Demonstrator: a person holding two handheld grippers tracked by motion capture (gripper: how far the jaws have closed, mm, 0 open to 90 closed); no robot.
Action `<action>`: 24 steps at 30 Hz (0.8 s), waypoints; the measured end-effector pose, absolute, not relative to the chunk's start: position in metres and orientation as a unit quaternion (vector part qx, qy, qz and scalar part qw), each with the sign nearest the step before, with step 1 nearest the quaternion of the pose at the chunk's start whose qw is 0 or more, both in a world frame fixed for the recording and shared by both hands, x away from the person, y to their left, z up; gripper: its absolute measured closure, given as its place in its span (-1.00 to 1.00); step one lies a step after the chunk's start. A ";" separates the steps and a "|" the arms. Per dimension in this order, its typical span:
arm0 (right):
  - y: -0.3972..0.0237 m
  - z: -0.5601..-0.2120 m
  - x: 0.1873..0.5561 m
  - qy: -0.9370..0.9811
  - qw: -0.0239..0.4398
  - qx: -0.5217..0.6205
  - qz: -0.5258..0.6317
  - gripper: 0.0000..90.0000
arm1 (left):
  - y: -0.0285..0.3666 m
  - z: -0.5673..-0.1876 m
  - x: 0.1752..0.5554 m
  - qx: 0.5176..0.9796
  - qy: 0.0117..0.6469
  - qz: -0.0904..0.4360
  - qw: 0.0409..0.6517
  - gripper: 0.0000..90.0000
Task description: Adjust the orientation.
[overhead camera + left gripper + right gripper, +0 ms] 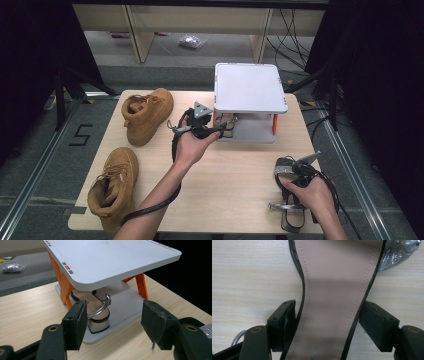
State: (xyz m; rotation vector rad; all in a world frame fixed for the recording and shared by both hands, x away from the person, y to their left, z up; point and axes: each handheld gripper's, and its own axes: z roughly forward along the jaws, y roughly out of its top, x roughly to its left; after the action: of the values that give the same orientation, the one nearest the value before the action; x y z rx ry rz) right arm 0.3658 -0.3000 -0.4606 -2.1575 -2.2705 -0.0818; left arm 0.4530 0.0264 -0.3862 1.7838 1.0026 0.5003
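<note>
When counted across the pale wooden tabletop [235, 187]: two tan lace-up ankle boots, two black-edged sandals with beige insoles, one white two-tier rack on orange legs [250, 87], two black claws, each gripped in a hand.

Far boot [145, 115] upright near the tabletop's back left, just left of the rack. Near boot [112, 187] at the front left corner, well apart from the sandals.

First sandal [96, 312] on the rack's lower shelf, under the white top deck, close to the front orange leg. Beige footbed, black rim, silvery block heel, curved silver strap with a small buckle arching over it.

Second sandal [329, 285] flat on the tabletop at the front right, sole down. Long beige insole with a stitched seam along each side, thin black edging, narrowing at the waist. Glittery silver part at one end, silver strap at the side in the high view.

Left claw [115, 315] apart, holding nothing, level and facing the rack's open front, just short of the first sandal.

Right claw [329, 315] apart, pointing down, straddling the second sandal's narrow waist. One pad against the black edge, the other just beside it, not clamped.
</note>
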 end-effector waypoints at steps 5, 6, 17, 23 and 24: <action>-0.302 -0.460 0.366 -0.726 0.006 -0.687 -0.027 -0.32 | 0.026 -0.387 0.454 0.737 0.414 0.207 0.493 -0.18; -0.301 -0.460 0.367 -0.726 0.008 -0.687 -0.028 -0.32 | 0.026 -0.388 0.453 0.739 0.413 0.206 0.491 -0.18; -0.302 -0.457 0.370 -0.773 -0.011 -0.633 -0.038 -0.10 | 0.025 -0.389 0.455 0.742 0.412 0.207 0.486 -0.17; -0.299 -0.456 0.375 -0.778 -0.004 -0.627 -0.041 -0.08 | 0.024 -0.388 0.455 0.739 0.412 0.207 0.491 -0.16; -0.299 -0.456 0.374 -0.780 -0.017 -0.625 -0.034 -0.08 | 0.024 -0.388 0.455 0.739 0.410 0.209 0.492 -0.16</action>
State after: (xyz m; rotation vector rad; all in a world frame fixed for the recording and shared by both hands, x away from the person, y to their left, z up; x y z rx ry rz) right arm 0.3741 -0.2985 -0.4559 -1.9848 -2.4763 -0.1082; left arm 0.4554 0.0243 -0.3877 1.7930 0.9940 0.5069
